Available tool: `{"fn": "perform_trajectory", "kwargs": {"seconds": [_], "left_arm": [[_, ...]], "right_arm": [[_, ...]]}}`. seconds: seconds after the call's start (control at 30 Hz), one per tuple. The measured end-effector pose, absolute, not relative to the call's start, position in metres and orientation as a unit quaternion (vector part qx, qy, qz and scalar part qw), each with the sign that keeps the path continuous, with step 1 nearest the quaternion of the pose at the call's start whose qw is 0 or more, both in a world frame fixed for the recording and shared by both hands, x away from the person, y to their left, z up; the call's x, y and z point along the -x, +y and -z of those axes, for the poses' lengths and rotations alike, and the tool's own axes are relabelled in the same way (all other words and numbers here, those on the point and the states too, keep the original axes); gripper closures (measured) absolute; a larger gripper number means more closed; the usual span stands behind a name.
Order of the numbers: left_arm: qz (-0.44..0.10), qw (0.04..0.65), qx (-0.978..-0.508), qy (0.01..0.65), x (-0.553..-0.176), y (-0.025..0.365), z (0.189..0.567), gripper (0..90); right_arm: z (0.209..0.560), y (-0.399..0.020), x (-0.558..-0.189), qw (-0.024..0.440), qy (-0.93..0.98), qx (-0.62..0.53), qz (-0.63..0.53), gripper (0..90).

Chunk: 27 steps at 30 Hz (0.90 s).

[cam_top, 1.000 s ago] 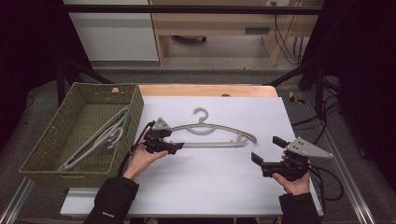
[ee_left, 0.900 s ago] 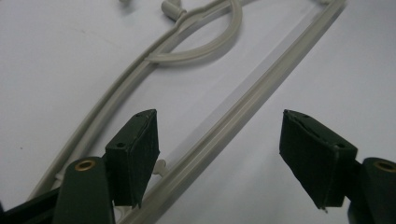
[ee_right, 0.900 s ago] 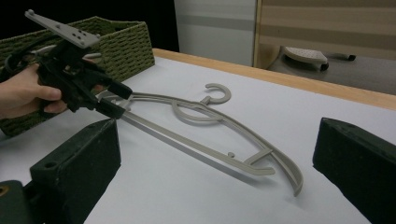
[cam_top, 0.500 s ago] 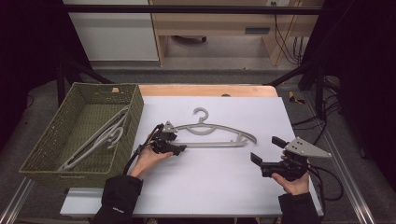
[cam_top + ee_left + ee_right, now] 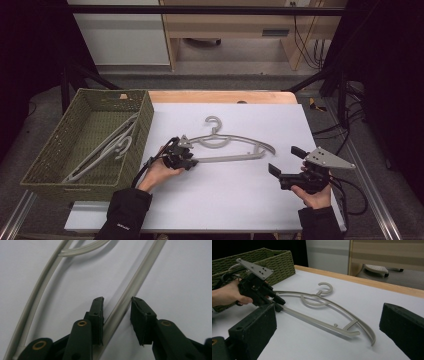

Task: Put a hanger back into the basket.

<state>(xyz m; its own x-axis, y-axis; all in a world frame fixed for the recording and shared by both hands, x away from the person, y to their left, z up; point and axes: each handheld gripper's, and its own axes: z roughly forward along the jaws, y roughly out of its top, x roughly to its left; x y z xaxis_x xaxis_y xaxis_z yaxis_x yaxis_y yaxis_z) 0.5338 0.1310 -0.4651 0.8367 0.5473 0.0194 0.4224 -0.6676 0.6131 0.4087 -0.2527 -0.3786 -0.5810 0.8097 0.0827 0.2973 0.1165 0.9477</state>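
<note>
High view: grey hanger (image 5: 227, 145) flat on white surface (image 5: 240, 200), frame centre; left tongs (image 5: 186, 158) at its left end. Right tongs (image 5: 282, 165) lower right, open, empty.

Left gripper view: jaws just closing around lower bar (image 5: 127, 297), one pad touching, other not yet.

Right gripper view: hanger looks light, stiff, slick plastic; bar near end suits grip.

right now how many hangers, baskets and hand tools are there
grey plastic hangers: 3, one on the white table top, two in the basket
green woven basket: 1
black hand tools: 2, left, right
total: 6

Green woven basket (image 5: 142, 112) at table's left edge w/ two grey hangers (image 5: 107, 147) inside (lying slanted); wooden strip (image 5: 220, 96) behind.
</note>
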Motion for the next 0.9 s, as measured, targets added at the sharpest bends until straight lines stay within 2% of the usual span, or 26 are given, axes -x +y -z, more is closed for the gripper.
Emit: {"fn": "perform_trajectory", "kwargs": {"seconds": [0.17,0.47,0.57,0.6,0.67,0.77,0.9], "left_arm": [[-0.09,0.293,-0.92,0.245,-0.521,0.126,0.461,72.3],[-0.065,0.294,-0.927,0.225,-0.495,0.113,0.455,76.4],[-0.078,0.293,-0.927,0.22,-0.488,0.108,0.455,76.5],[-0.081,0.294,-0.927,0.218,-0.489,0.109,0.454,75.6],[-0.087,0.314,-0.914,0.241,-0.494,0.117,0.448,65.3],[-0.106,0.344,-0.889,0.284,-0.503,0.131,0.442,54.6],[-0.128,0.333,-0.873,0.333,-0.519,0.145,0.448,49.6]], "right_arm": [[0.378,-0.253,-0.409,0.238,0.708,-0.391,-0.538,1.2],[0.378,-0.253,-0.408,0.238,0.708,-0.39,-0.539,1.2],[0.378,-0.253,-0.408,0.238,0.708,-0.391,-0.539,1.3],[0.378,-0.253,-0.408,0.237,0.708,-0.389,-0.539,1.2],[0.378,-0.252,-0.408,0.237,0.708,-0.388,-0.54,1.2],[0.378,-0.253,-0.408,0.237,0.708,-0.388,-0.54,1.2],[0.378,-0.252,-0.408,0.236,0.71,-0.389,-0.538,1.3]]}}
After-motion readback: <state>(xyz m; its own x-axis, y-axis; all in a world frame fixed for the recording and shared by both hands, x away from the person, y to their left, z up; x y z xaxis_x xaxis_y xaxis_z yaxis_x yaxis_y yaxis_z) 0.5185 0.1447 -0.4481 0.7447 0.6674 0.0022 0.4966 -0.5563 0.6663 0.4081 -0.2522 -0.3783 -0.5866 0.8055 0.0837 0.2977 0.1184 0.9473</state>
